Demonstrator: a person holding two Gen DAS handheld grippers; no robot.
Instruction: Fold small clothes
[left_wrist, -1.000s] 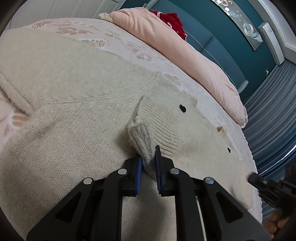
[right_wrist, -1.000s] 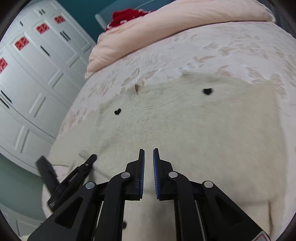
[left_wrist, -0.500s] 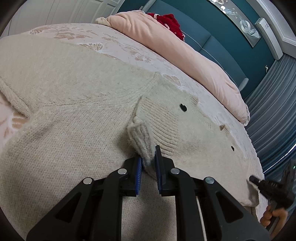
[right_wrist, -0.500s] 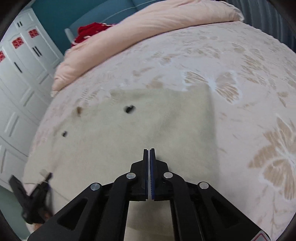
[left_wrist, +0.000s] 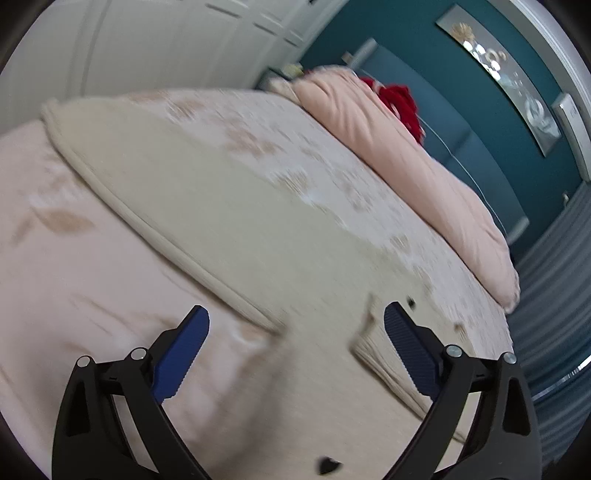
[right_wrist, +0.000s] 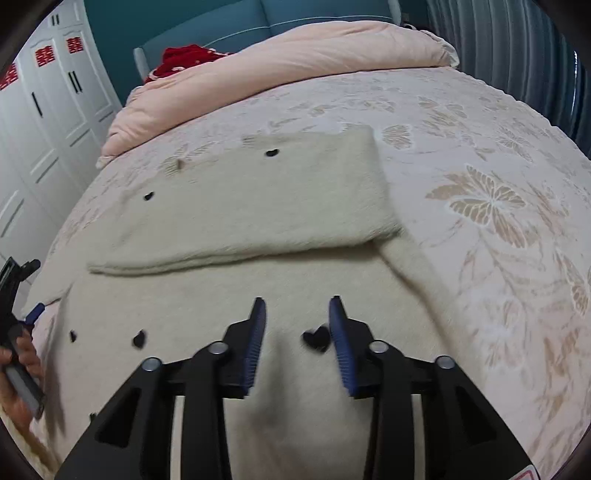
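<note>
A cream knitted cardigan (right_wrist: 240, 206) with small black heart buttons lies on the bed; a sleeve or panel is folded across its upper part. My right gripper (right_wrist: 297, 347) is open and empty just above the cardigan's near part, next to a heart button (right_wrist: 316, 338). My left gripper (left_wrist: 295, 350) is wide open and empty above the cardigan (left_wrist: 207, 206); this view is blurred. The left gripper also shows at the left edge of the right wrist view (right_wrist: 14, 280), held by a hand.
The bed has a pink flowered cover (right_wrist: 498, 206). A rolled pink duvet (right_wrist: 295, 62) and a red garment (right_wrist: 184, 59) lie at the headboard end. White wardrobes (right_wrist: 44, 110) stand to the left, grey curtains (right_wrist: 517, 48) to the right.
My left gripper let go of the cardigan's ribbed edge and opened wide, swinging away. My right gripper went from shut to open and pulled back; a folded panel now lies across the cardigan.
</note>
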